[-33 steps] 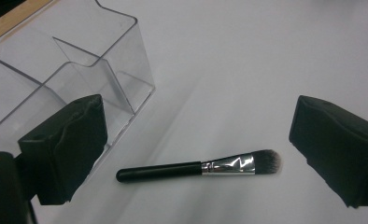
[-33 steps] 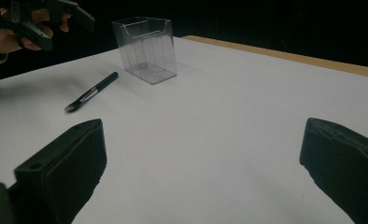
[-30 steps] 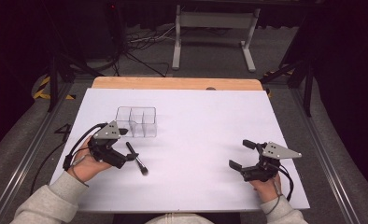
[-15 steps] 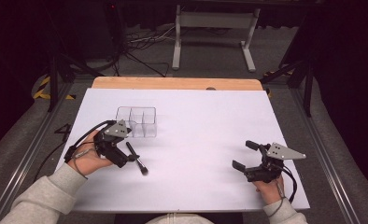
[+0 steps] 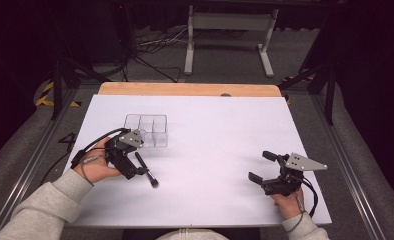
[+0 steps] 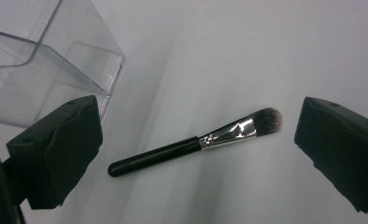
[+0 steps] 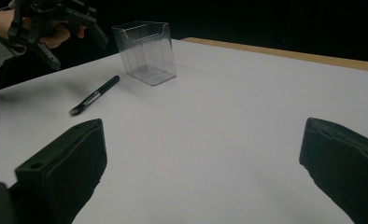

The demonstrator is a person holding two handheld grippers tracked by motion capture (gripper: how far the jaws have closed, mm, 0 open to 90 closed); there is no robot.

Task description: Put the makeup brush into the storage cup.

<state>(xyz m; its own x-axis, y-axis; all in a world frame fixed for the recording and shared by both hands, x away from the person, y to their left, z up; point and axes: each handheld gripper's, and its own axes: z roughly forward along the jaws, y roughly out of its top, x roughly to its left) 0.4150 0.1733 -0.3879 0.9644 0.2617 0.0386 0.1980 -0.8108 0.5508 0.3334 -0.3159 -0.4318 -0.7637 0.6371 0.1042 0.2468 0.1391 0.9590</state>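
High view, table (image 5: 210,125): a white sheet covers a wooden top, with a person's forearms coming in from the near edge and dark floor and cables beyond.

Organiser (image 5: 146,130): a clear plastic box with several compartments stands upright on the left half of the sheet. All compartments that can be seen look empty. In the left gripper view one corner of it (image 6: 46,60) rises just beyond the left jaw.

Left gripper (image 5: 135,161): held low just in front of the organiser, jaws wide apart and clamped on nothing. Its own view looks down between the two black pads at the brush, which lies in the gap, touched by neither.

Right gripper (image 5: 263,166): parked well apart on the right side of the sheet, jaws spread and empty (its view looks across bare sheet toward the brush and organiser).

Makeup brush (image 5: 146,169): black handle, silver ferrule, dark bristles, flat on the sheet just in front of the organiser; seen too from the left gripper (image 6: 196,142) and the right gripper (image 7: 93,96).

Progress: judged early. The reach looks made, but the brush is not yet grasped. Left to do, probably: close on the handle, lift, stand it in a compartment.
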